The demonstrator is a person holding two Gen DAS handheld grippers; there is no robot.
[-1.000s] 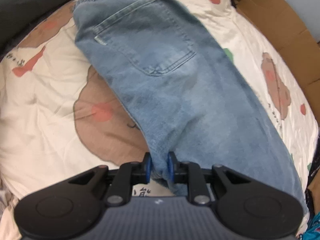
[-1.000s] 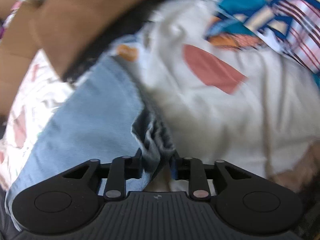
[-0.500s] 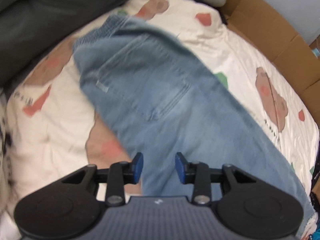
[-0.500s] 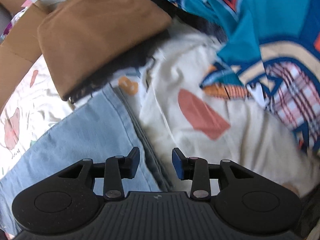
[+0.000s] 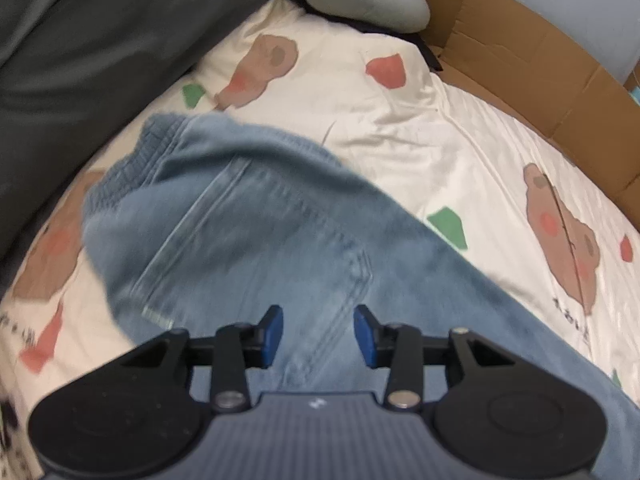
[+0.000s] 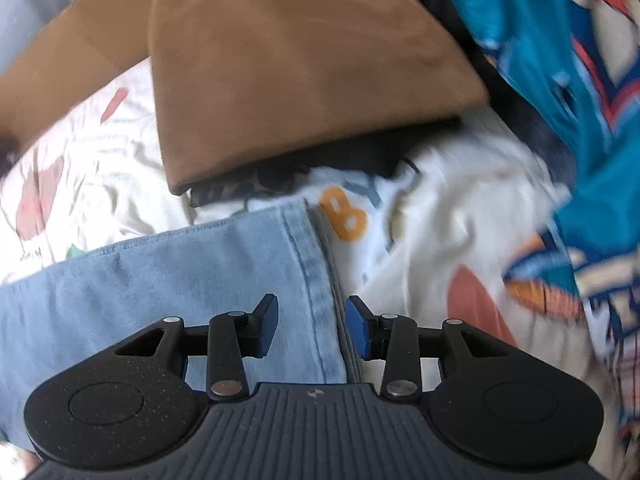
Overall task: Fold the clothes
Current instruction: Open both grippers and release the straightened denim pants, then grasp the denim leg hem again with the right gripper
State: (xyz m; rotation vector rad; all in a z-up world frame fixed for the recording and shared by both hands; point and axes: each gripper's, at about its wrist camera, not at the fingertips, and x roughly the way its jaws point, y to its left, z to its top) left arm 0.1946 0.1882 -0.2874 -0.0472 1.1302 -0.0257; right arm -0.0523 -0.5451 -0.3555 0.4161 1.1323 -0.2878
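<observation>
My jeans are matt blue denim with a ribbed waistband and stitched seams. The sheet under them is smooth cream cloth with a soft shine. The cardboard is dull brown paperboard. My left gripper has matt black plastic, blue pads and small shiny metal pins. Beside my right gripper, the brown folded cloth looks soft like suede.

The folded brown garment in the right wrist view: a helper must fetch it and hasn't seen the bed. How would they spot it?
Start at the cream cartoon-print bedsheet. Past the hem of the light blue jeans, the folded brown garment lies on something dark. It is plain and flat, unlike the teal patterned cloth beside it.
</observation>
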